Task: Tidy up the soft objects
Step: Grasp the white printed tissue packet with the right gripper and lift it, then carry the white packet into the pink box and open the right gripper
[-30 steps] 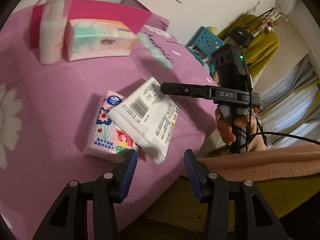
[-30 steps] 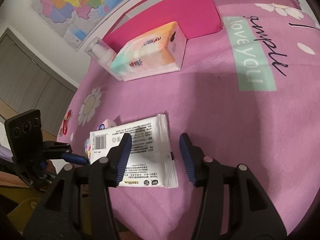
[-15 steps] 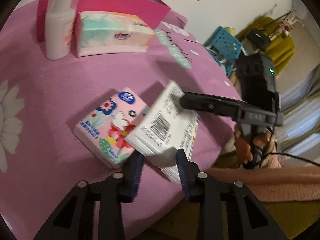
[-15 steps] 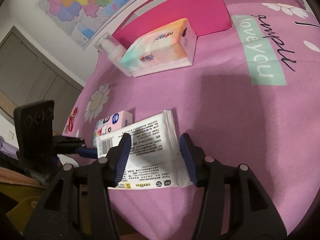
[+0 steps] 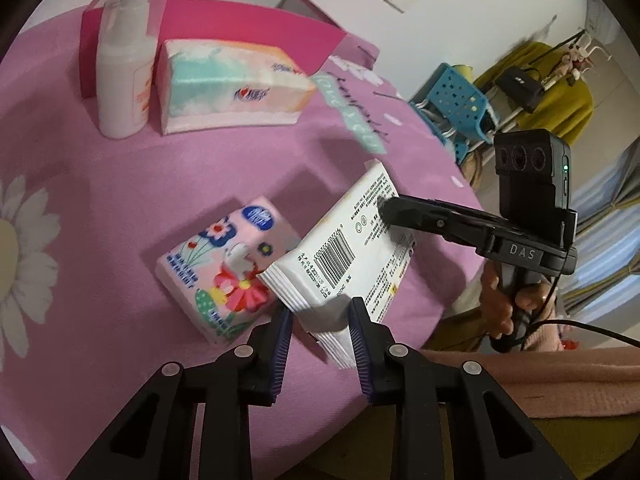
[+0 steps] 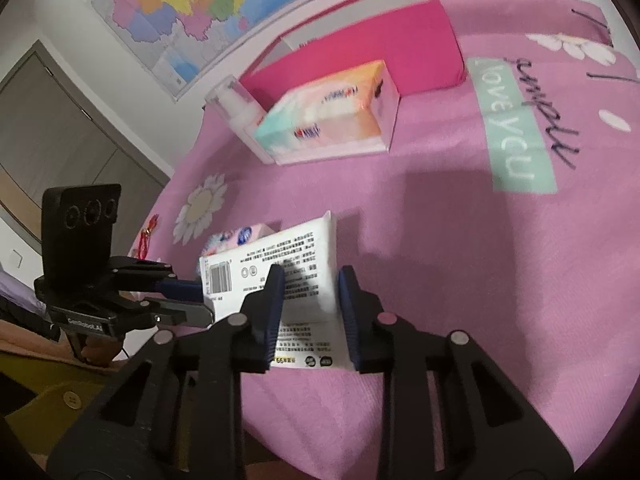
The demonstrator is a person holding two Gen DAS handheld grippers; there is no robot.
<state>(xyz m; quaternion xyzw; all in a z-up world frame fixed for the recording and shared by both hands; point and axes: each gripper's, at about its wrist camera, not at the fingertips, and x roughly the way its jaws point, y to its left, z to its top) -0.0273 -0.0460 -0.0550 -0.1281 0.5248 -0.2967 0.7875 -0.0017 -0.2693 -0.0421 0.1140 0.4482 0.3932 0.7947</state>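
Note:
A white wipes pack (image 5: 352, 240) with a barcode lies tilted over the pink cloth, one corner resting across a small flowered pink tissue pack (image 5: 216, 264). My left gripper (image 5: 320, 340) is closing on the near end of the wipes pack, and its blue pads touch both sides. My right gripper (image 5: 382, 204) comes in from the right onto the far end. In the right wrist view that gripper (image 6: 310, 312) is closing with the wipes pack (image 6: 280, 248) between its pads. There the left gripper (image 6: 202, 300) holds the left end, and the pink tissue pack (image 6: 236, 236) peeks out behind.
At the back stand a large pastel tissue pack (image 5: 232, 84), a white pump bottle (image 5: 120, 76) and an open magenta box (image 5: 248, 32). The pink cloth (image 5: 80, 184) drops off close to me and to the right. A blue basket (image 5: 456, 100) stands beyond that edge.
Both grippers' jaws have narrowed onto the white wipes pack. The left gripper moved in over its near end, and the pack now sits tilted up off the small pink pack.

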